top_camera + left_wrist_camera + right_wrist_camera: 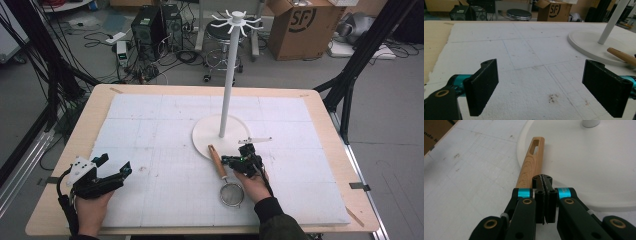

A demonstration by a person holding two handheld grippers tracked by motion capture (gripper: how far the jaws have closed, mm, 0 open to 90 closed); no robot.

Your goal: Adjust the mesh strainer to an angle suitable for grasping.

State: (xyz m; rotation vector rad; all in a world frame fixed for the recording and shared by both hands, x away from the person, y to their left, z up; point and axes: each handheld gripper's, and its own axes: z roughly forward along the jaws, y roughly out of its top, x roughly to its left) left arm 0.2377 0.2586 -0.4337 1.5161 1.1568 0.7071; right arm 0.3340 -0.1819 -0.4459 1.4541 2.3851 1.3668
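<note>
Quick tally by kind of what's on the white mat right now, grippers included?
Strainers with wooden handle: 1
White hook stands: 1
Grippers: 2, left gripper with jaws open, right gripper with jaws shut
Total: 4

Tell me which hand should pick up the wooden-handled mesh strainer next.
Right. The right tool, jaws shut and empty, hovers over the small wooden-handled mesh strainer by the white round-based hanging stand; it must open first. The left tool is open but far across the white foam mat.

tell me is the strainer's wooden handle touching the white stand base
Touching. The right gripper view shows the wooden handle with its slotted end lying over the rim of the white stand base, no gap visible.
</note>
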